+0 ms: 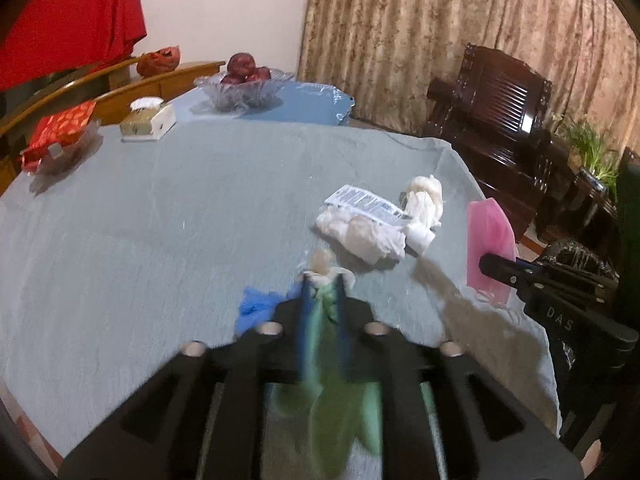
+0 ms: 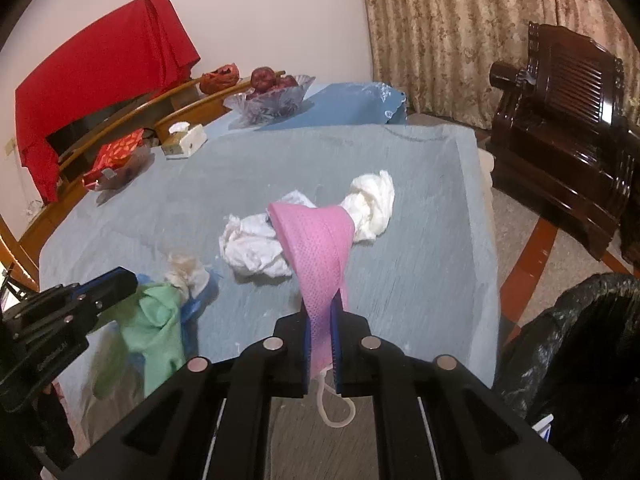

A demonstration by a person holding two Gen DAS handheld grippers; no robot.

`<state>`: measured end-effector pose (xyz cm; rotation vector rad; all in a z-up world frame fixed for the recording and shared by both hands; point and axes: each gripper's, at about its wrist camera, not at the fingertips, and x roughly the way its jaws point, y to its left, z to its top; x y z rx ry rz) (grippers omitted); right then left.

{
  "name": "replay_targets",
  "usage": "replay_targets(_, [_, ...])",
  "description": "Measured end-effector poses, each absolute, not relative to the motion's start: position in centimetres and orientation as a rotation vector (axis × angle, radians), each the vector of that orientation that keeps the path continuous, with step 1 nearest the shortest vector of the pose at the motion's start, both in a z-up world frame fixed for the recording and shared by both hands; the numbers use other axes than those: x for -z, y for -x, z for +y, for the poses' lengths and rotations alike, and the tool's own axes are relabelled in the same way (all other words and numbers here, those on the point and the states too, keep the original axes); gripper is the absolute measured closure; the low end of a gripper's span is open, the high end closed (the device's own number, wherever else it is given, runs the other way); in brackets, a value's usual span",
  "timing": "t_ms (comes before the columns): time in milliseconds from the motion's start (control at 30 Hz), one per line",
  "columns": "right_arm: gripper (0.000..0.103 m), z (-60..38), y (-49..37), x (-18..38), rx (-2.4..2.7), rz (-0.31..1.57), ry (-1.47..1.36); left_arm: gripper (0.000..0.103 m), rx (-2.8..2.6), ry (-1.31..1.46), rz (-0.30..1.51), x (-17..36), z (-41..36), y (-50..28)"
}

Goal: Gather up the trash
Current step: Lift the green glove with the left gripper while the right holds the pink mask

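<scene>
I'm reading everything off the grey-blue tablecloth (image 2: 420, 264), left to right. Along its far-left edge sit a shiny red packet (image 2: 116, 154) and a tissue box (image 2: 185, 141), with a cut-glass fruit bowl (image 2: 272, 98) behind them at the far end. Wide bare cloth lies between those and the trash.

My left gripper (image 1: 322, 292) is clamped on a soft green glove (image 2: 154, 332), lifted over the near-left part of the cloth; a crumpled blue glove (image 1: 254, 306) lies just beside it, and a yellowish tissue wad (image 2: 186, 272) sits at the fingertips.

Mid-cloth lies a heap of crumpled white tissue (image 2: 252, 246), with a printed label strip (image 1: 368, 204) on it, and a twisted cream wad (image 2: 372, 200) beyond.

My right gripper (image 2: 323, 312) is pinched shut on a pink mesh-textured face mask (image 2: 316, 240), held up over the cloth's right half, its ear loop dangling below.

Off the cloth's right edge there's open floor, then a black-lined bin (image 2: 576, 340) near me and a dark carved wooden chair (image 2: 560, 128) further back
</scene>
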<state>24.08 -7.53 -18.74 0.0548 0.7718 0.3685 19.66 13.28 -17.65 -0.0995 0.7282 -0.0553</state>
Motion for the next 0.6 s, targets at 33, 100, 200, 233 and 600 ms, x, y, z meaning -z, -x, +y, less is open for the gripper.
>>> replay_targets(33, [0.095,-7.5,-24.0,18.9,-0.369,0.776,-0.053,0.059,0.051,0.102,0.727,17.7,13.3,-19.5])
replay_targets(100, [0.095,-7.5,-23.8,19.1,-0.368,0.781,-0.052,0.057,0.049,0.101,0.724,17.7,13.2,-19.1])
replay_targets(200, [0.095,-7.6,-23.4,19.3,-0.368,0.785,-0.048,0.052,0.040,0.085,0.723,17.6,12.9,-18.5])
replay_targets(233, [0.095,-7.7,-23.3,19.3,-0.368,0.787,-0.046,0.050,0.035,0.079,0.721,17.5,12.9,-18.3])
replay_targets(600, [0.095,-8.0,-21.7,19.3,-0.381,0.804,-0.034,0.055,0.012,0.057,0.705,16.8,12.6,-15.8])
